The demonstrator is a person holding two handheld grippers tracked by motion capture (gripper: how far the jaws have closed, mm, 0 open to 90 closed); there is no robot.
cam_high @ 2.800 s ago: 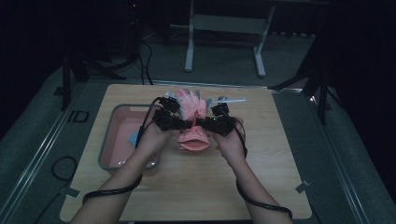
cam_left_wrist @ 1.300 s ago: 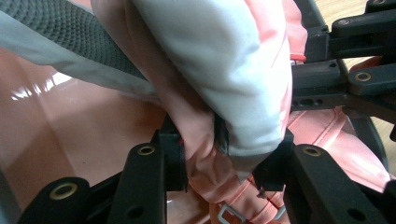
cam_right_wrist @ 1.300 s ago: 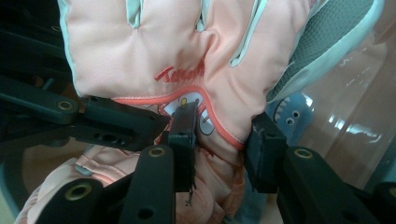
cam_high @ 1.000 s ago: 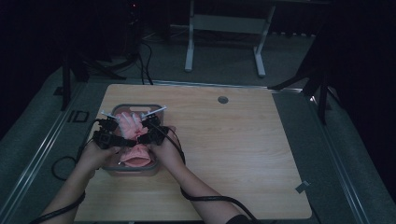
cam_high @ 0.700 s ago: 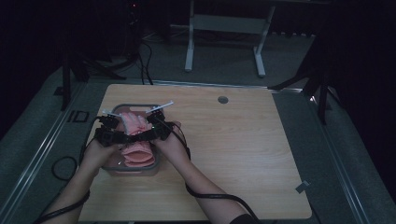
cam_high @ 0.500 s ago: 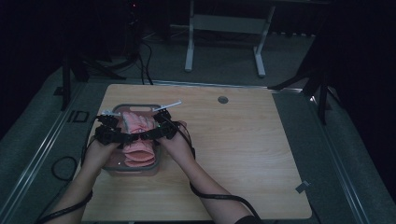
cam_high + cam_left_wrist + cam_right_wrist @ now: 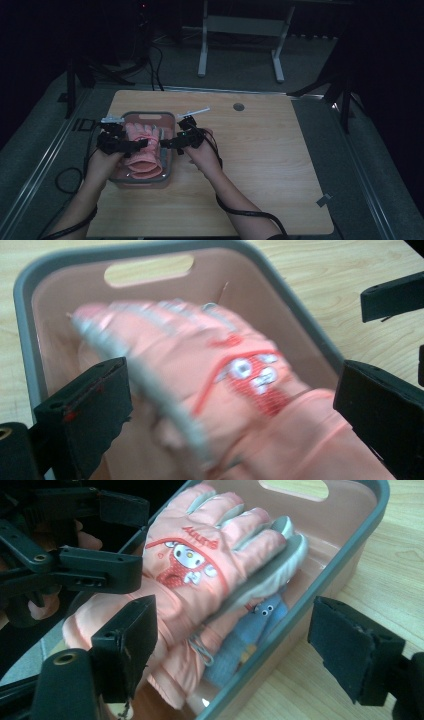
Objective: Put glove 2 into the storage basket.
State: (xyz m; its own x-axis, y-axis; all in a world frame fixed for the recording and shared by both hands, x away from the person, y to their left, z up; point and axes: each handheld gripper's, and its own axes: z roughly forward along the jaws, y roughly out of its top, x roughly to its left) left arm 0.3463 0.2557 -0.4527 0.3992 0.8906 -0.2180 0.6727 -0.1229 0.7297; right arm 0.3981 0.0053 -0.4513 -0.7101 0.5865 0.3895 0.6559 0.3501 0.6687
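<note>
1. while both forearms come in from the near edge of the wooden table, the pink glove lies inside the grey-rimmed pink bin, its fingers toward the bin's far wall with the handle slot.
2. the left gripper hangs over the bin's left half, the hand behind it above the bin's near left corner; its jaws have just been opening and now stand wide on either side of the glove, not pressing on it.
3. the right gripper sits at the bin's right rim, pointing leftward across the bin, its wrist bent in over the table just right of the bin; its jaws have also just been opening and stand wide apart, one over the glove's cuff, one outside the bin wall.
4. a second, grey-blue glove lies under the pink one, against the bin's wall.
</note>
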